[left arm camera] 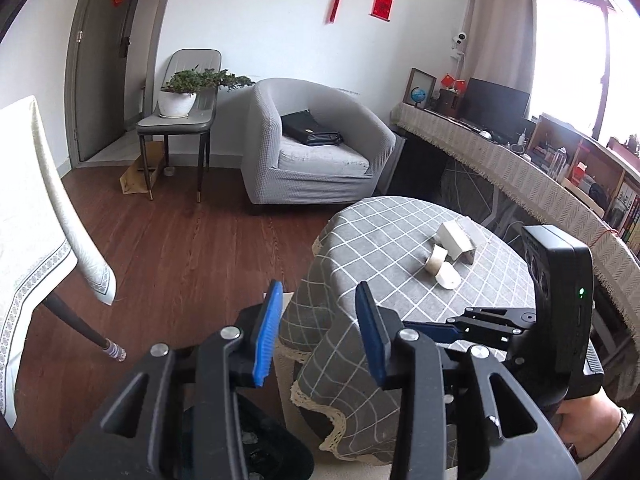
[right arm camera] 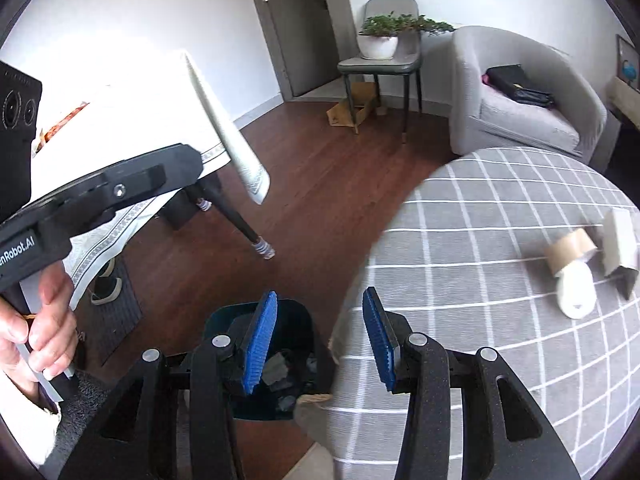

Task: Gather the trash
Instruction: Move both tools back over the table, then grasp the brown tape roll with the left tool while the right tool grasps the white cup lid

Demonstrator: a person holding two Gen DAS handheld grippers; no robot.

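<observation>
Where tongs [right arm camera: 318, 336] block, bin [right arm camera: 298, 320] half-hidden.

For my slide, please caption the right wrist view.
Open right gripper above dark bin; tape roll on checked table.

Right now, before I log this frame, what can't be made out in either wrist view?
- Trash bin: right wrist view, the right gripper covers much of it; its contents are dark scraps, unidentifiable. Left wrist view shows only a sliver at the bottom edge.
- White box: cut off by the right edge in the right wrist view.
- Tape roll and white piece: small, touching or apart unclear.
</observation>
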